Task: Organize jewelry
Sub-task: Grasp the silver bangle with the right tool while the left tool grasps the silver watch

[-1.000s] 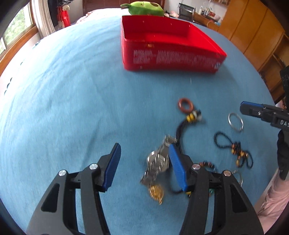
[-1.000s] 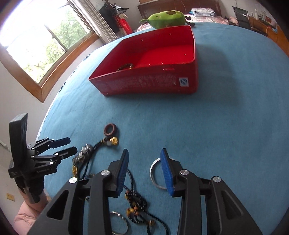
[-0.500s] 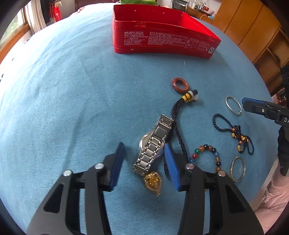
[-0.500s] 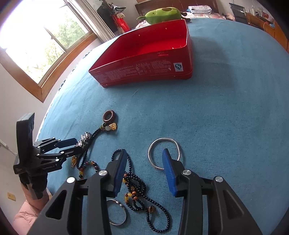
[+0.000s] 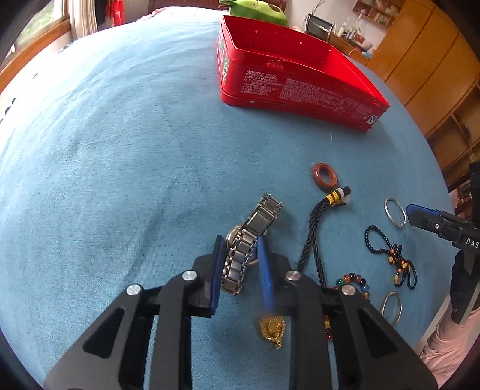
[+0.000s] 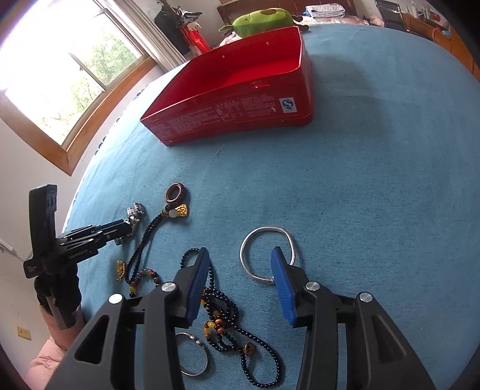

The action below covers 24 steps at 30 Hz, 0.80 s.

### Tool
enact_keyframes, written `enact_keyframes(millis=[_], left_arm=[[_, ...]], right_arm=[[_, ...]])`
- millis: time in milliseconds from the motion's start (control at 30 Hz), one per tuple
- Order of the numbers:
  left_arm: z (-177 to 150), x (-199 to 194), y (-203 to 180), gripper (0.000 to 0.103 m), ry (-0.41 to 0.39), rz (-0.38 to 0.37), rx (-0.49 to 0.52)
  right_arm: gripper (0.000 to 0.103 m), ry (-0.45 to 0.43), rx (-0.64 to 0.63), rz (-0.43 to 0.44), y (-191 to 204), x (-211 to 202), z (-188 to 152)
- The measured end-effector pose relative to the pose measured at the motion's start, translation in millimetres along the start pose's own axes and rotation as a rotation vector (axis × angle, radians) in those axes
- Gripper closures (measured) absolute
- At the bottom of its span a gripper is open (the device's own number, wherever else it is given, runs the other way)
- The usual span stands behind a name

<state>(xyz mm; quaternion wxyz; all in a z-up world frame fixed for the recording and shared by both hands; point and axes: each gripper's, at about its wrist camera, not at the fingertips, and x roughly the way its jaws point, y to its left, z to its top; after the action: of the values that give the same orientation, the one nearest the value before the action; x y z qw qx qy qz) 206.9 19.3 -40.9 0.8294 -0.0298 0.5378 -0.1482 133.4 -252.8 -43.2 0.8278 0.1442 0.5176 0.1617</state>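
My left gripper (image 5: 240, 244) is shut on the band of a silver metal watch (image 5: 255, 228) that rests on the blue cloth; it also shows in the right wrist view (image 6: 129, 223). My right gripper (image 6: 238, 256) is open over the cloth, its right finger at the edge of a silver bangle (image 6: 265, 250). A black cord with a brown ring (image 5: 325, 177), a gold pendant (image 5: 271, 328), a coloured bead bracelet (image 5: 351, 279) and a dark bead necklace (image 6: 228, 312) lie around. The open red tin box (image 5: 300, 87) stands farther back.
A second small silver ring (image 6: 192, 354) lies near the front edge. A green plush toy (image 6: 264, 18) sits behind the box. A window (image 6: 60, 75) is on the left, wooden cabinets (image 5: 435, 75) on the right. The table's edge runs close behind the jewelry.
My left gripper has moved onto the watch and closed on its band. My right gripper has drawn back a little from over the bangle, its jaws wider.
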Motion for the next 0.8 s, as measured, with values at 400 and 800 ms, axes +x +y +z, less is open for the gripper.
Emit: enact_keyframes(millis=[400, 800], left_arm=[[-3.4, 10.5, -25.1, 0.048, 0.000, 0.086, 0.109], [1.5, 10.4, -26.2, 0.073, -0.029, 0.156, 0.090]], right_arm=[[0.044, 0.022, 0.002, -0.099, -7.6, 4.0, -1.7], [0.047, 0.019, -0.160, -0.260, 22.4, 29.9, -1.4]])
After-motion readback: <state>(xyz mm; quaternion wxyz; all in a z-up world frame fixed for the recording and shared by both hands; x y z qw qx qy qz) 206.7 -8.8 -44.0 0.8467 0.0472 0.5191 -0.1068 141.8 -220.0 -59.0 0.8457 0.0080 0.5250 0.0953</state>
